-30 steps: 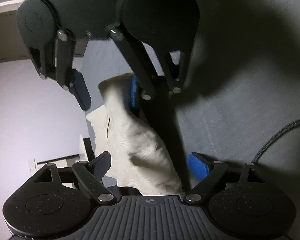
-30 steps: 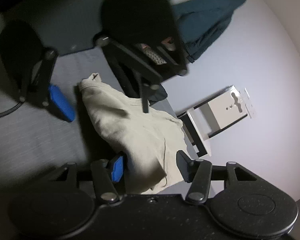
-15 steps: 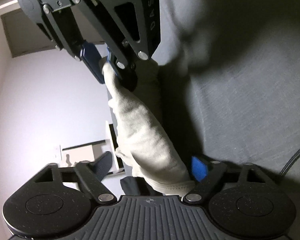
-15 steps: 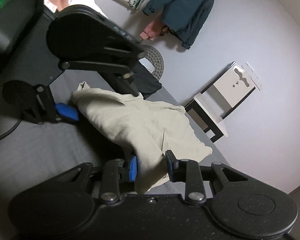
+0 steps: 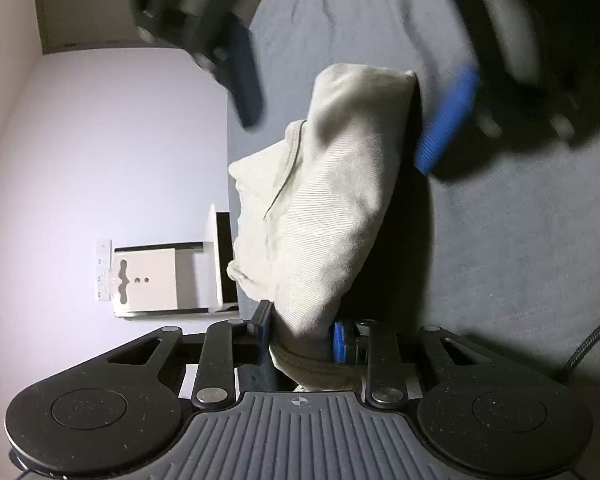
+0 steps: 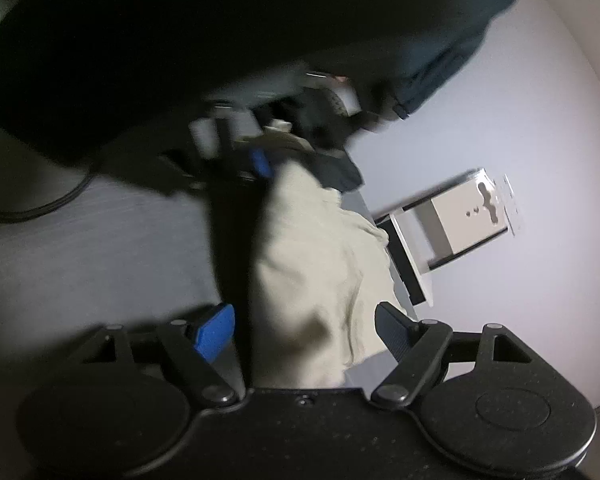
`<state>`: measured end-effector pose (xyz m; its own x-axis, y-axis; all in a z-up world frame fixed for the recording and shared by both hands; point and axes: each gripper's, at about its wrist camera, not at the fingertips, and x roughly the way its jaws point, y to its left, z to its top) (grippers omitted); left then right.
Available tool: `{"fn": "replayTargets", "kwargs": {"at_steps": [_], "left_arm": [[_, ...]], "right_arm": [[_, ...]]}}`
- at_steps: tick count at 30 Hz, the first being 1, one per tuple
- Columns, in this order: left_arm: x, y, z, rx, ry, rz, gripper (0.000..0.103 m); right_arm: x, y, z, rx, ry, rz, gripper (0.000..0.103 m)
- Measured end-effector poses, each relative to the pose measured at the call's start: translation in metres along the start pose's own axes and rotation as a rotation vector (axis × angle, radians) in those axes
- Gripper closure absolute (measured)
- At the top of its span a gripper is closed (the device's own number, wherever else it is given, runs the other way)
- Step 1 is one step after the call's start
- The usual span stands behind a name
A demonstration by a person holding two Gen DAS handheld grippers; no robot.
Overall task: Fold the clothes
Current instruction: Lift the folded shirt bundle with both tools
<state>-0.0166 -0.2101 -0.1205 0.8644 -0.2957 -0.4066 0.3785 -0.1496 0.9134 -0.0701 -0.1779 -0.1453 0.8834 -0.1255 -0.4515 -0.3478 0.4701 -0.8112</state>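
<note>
- My left claw (image 5: 300, 334), at the bottom centre of its own frame, is clamped on a bunched end of the beige garment (image 5: 328, 200); the cloth rises from there toward the upper middle of the picture.
- My right claw (image 6: 304, 326) stands wide at the bottom of its view, pads clear on either side of the garment (image 6: 320, 280), gripping nothing as far as I can see.
- In the left view the right claw (image 5: 356, 92) shows blurred in the upper half, its blue pads flanking the garment's top edge without closing on it.
- The garment sits in a doubled, lumpy bundle over the grey bed (image 5: 520, 240), one end lifted and the far side toward the wall.
- Progress, as I judge it: cloth gathered on itself, yet no flat, squared fold shows; smoothing and laying down look left to do.
- No basket, box or drawer holding clothes appears; only a white stand (image 6: 452, 224) at the right of the frame, with nothing visible on it, and a dark jacket (image 6: 452, 40) hanging at the upper right.
</note>
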Motion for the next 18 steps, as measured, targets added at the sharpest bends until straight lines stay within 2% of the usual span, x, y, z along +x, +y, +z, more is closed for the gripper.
{"fn": "replayTargets", "kwargs": {"at_steps": [4, 5, 6, 8, 14, 18], "left_arm": [[0.004, 0.003, -0.004, -0.019, -0.003, 0.001, 0.080], [0.005, 0.003, -0.005, -0.026, -0.006, -0.001, 0.081], [0.005, 0.004, -0.006, -0.035, -0.011, -0.005, 0.081], [0.006, 0.005, -0.008, -0.052, -0.021, -0.012, 0.082], [-0.020, 0.002, -0.006, -0.059, -0.075, -0.025, 0.083], [-0.063, -0.005, -0.011, -0.047, -0.114, -0.082, 0.083]], "right_arm": [[0.014, 0.007, 0.003, -0.019, 0.039, -0.066, 0.035], [0.018, 0.003, 0.002, 0.001, 0.066, -0.068, 0.046], [0.021, -0.001, 0.000, 0.029, 0.076, -0.052, 0.063], [0.025, -0.009, -0.004, 0.078, 0.092, -0.020, 0.084], [0.005, -0.020, -0.009, 0.101, 0.045, 0.060, 0.089], [-0.026, -0.017, -0.004, 0.058, 0.019, 0.095, 0.089]]}}
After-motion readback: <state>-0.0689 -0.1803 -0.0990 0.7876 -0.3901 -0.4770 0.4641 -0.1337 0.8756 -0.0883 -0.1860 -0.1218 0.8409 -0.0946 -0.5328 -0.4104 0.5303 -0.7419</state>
